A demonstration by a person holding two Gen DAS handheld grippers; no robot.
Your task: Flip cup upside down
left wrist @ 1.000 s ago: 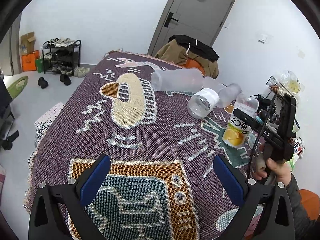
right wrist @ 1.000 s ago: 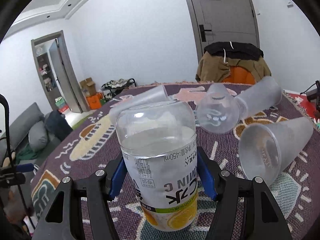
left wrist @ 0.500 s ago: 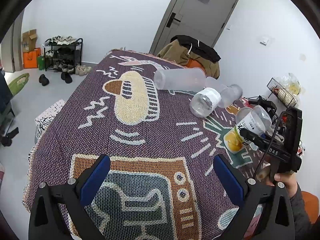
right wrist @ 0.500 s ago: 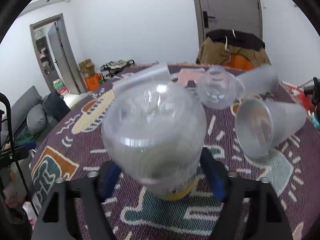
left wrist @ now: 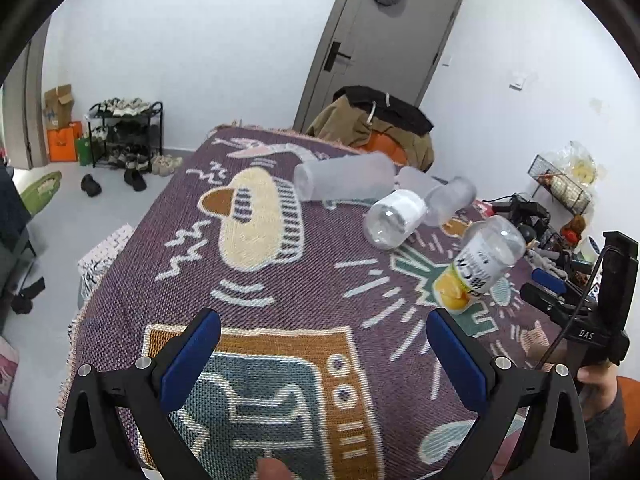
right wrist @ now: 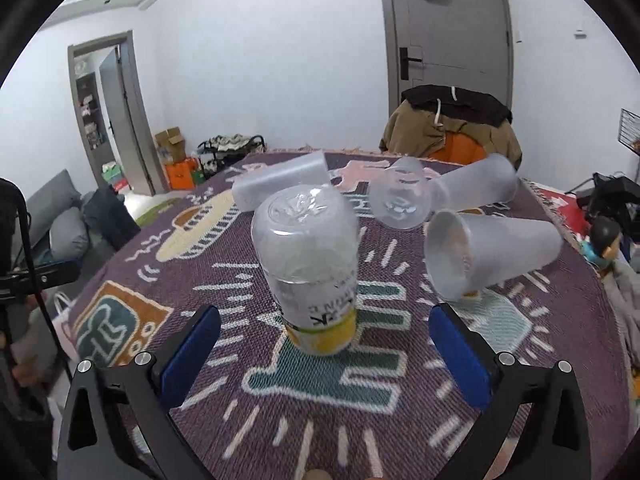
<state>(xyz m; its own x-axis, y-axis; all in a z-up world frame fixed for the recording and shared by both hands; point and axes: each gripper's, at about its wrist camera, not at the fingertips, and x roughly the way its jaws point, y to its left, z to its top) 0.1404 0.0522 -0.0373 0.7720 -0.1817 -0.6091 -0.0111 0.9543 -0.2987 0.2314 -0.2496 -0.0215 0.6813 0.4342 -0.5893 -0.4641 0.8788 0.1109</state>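
The clear plastic cup with a yellow-and-white label (right wrist: 310, 268) stands mouth down on the patterned tablecloth (right wrist: 320, 376), its closed base up. My right gripper (right wrist: 324, 314) is open just in front of it, blue pads on either side and not touching it. In the left wrist view the same cup (left wrist: 480, 264) shows at the right, free of any grip. My left gripper (left wrist: 323, 319) is open over the cloth's front part, holding nothing.
Several frosted and clear cups lie on their sides behind the labelled one: a frosted cup (right wrist: 492, 252), a clear cup (right wrist: 400, 196), two long frosted cups (right wrist: 476, 186) (right wrist: 280, 184). A chair with jackets (right wrist: 452, 120) stands at the far edge. Clutter (left wrist: 560, 196) lies to the right.
My right gripper went from shut on the labelled cup to open and drew back. The cup now stands alone, mouth down. The left gripper hardly moved.
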